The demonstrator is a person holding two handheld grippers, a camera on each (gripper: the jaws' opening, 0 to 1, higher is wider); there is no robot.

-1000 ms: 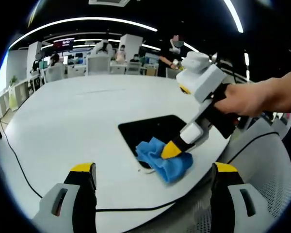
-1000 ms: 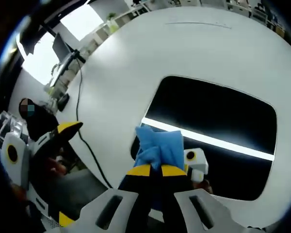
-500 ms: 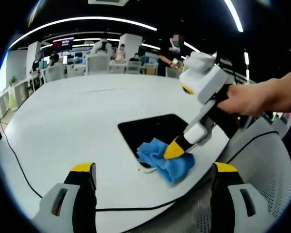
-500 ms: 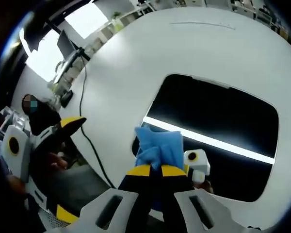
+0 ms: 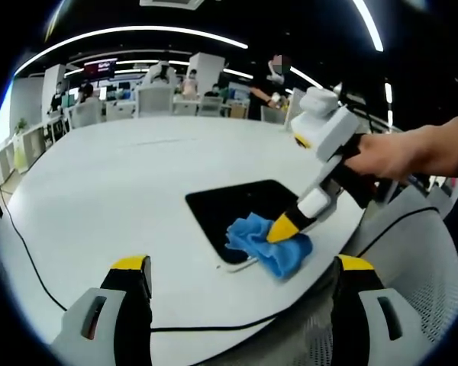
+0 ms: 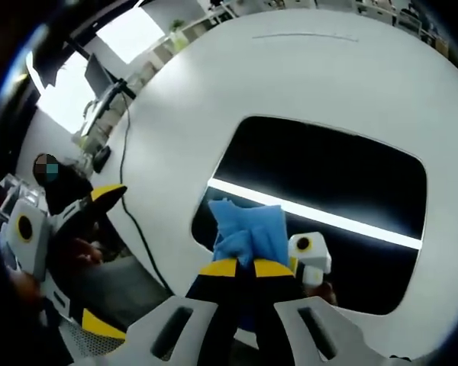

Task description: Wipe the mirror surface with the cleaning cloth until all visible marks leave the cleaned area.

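Cloth [image 5: 269, 244] slid rightward along mirror [image 5: 233, 204]

White round table [image 5: 122, 191]; black cable [image 5: 30, 263] along its near edge; white mesh chair [image 5: 427, 267] beside it; office desks [image 5: 153, 99] and seated people behind

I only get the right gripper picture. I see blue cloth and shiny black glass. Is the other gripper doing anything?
Observer: No, the left gripper hangs open above the white table, short of the mirror, holding nothing.
Operator: Who's holding mine?
Observer: A person's hand grips the right gripper, coming in from the right of the left gripper view.
Operator: Is the cloth all on the glass?
Observer: No, the blue cloth spills over the mirror's near edge onto the table.
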